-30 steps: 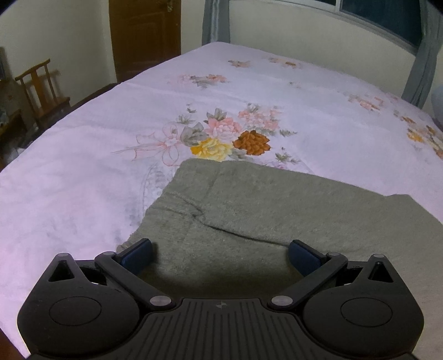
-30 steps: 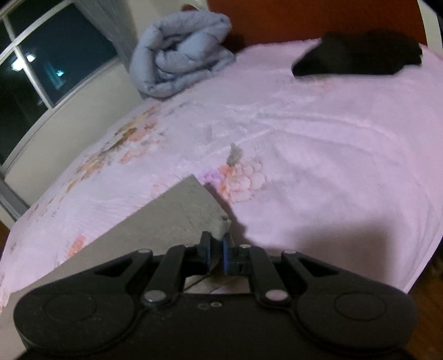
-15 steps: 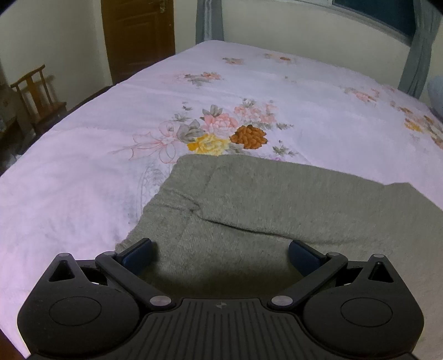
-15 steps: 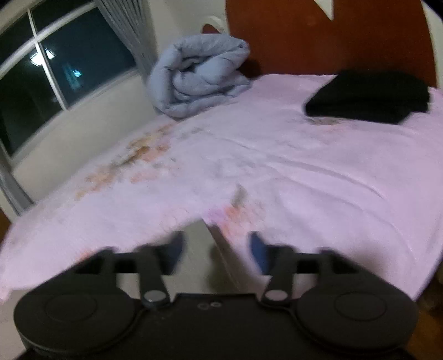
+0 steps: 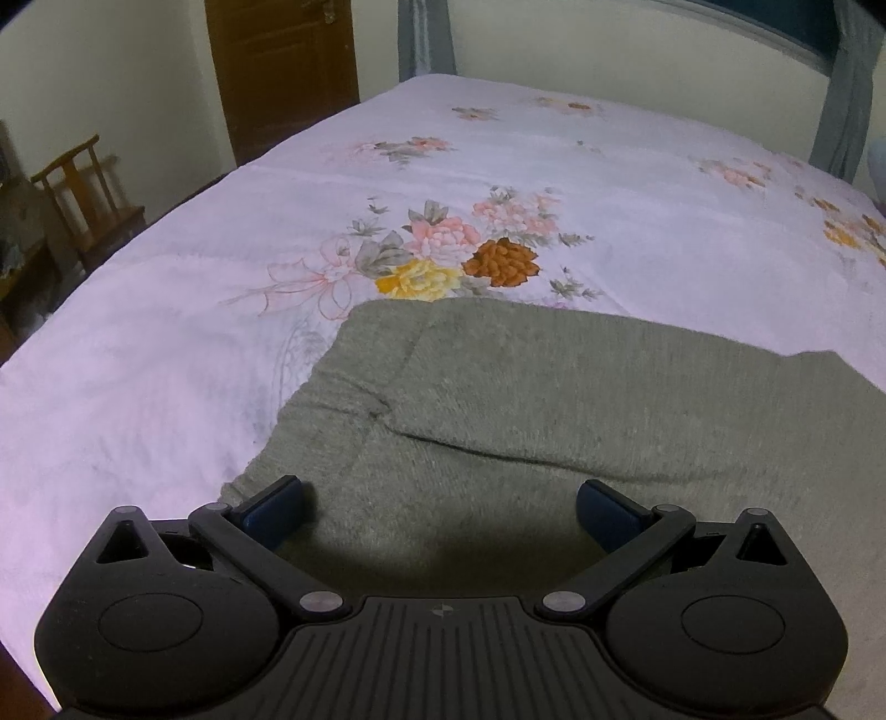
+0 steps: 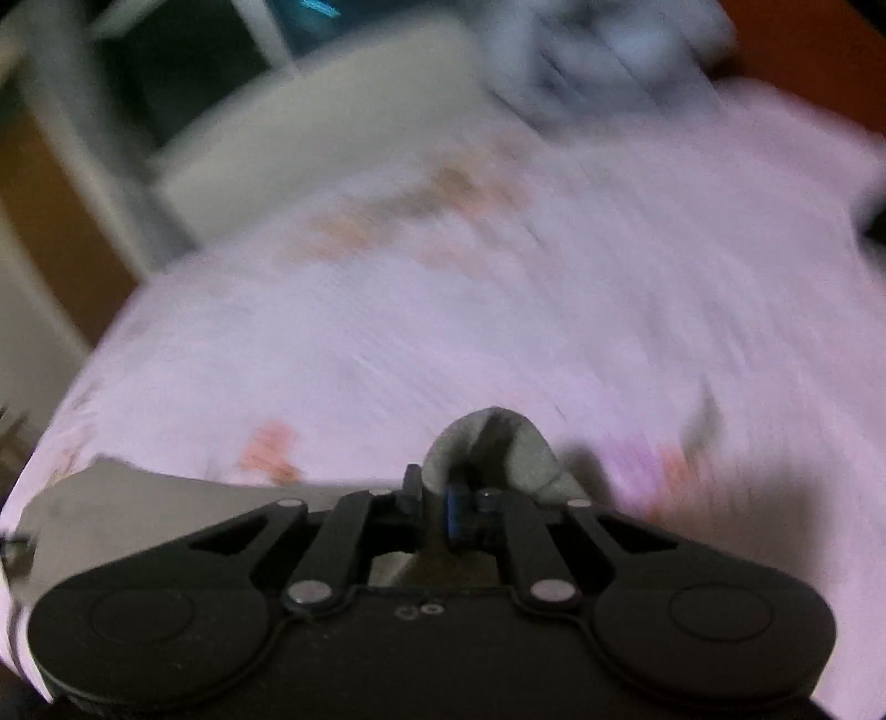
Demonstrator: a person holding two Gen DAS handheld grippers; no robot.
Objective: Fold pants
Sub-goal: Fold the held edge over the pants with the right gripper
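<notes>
Left gripper point(image 5: 440, 507) hangs over the grey pants point(image 5: 581, 399) on the bed point(image 5: 166, 360), fingers spread wide; nothing between them. Right gripper point(image 6: 434, 507) fingers are pinched tight on a bunched pants edge point(image 6: 487, 443).

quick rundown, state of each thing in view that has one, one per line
pants: grey, lying on the bed, one corner pinched and raised
left tongs: open, empty, above the pants
right tongs: shut on a pants corner
door: closed
bedspread: spread flat
quilt: bundled, blurred

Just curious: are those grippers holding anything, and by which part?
The right gripper pinches a corner of the grey knit pants; the left gripper holds nothing.
</notes>
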